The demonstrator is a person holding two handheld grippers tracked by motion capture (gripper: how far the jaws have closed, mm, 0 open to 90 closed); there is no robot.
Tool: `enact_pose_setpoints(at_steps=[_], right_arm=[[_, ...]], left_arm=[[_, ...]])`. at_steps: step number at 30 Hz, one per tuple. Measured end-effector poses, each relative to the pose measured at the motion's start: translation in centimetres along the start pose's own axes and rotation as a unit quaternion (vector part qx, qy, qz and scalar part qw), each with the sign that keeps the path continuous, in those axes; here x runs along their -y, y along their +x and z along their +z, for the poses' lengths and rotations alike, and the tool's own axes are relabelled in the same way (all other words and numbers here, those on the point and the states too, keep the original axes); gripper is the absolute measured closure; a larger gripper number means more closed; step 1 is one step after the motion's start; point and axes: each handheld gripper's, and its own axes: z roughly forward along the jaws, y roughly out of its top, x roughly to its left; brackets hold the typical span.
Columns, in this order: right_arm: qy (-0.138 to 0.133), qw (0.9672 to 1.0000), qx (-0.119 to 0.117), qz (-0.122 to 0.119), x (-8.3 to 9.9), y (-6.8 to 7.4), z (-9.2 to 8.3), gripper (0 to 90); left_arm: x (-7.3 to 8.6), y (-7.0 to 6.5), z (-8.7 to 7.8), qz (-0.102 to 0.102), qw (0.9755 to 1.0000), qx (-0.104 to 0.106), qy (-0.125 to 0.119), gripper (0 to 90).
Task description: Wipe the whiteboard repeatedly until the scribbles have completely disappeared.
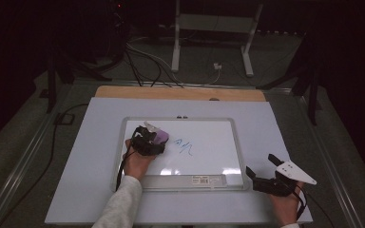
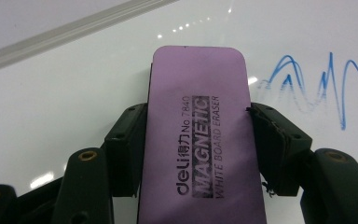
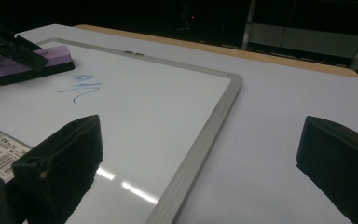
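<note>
Nearest, right hand-held gripper (image 1: 259,172) rests on the counter (image 1: 76,180) beside the whiteboard (image 1: 209,161), jaws wide apart, holding nothing. Farther in, left hand-held gripper (image 2: 196,140) clamps a purple eraser (image 2: 200,135) flat on the board; label reads "deli No 7840 MAGNETIC WHITE BOARD ERASER". Blue scribble (image 2: 317,88) lies just beyond, partly smeared.

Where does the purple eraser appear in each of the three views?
High view: purple eraser, left part of the whiteboard, held in the left gripper.
Left gripper view: centre, clamped between the black jaws.
Right gripper view: top left corner.
Shared landmark: the blue scribble beside it.
</note>
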Motion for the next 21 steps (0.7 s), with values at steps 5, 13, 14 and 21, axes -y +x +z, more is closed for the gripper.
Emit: enact_pose_setpoints(at_steps=[5, 13, 14, 21], right_arm=[[0.0, 1.0, 0.0, -0.001, 0.0, 0.1, 0.0, 0.7], [0.0, 1.0, -0.001, -0.001, 0.0, 0.1, 0.0, 0.7], [-0.001, 1.0, -0.001, -0.001, 0.0, 0.1, 0.0, 0.7], [-0.002, 1.0, 0.001, 0.002, 0.0, -0.1, -0.2, 0.7]], left_arm=[[0.0, -2.4, 0.0, 0.028, 0.9993, 0.024, -0.003, 41.8], [0.4, -4.7, -0.1, 0.062, 0.9961, 0.063, -0.011, 41.8], [0.4, -4.4, -0.1, 0.06, 0.9965, 0.058, -0.011, 41.8], [0.4, -1.3, -0.2, 0.023, 0.9996, -0.017, -0.008, 41.8]])
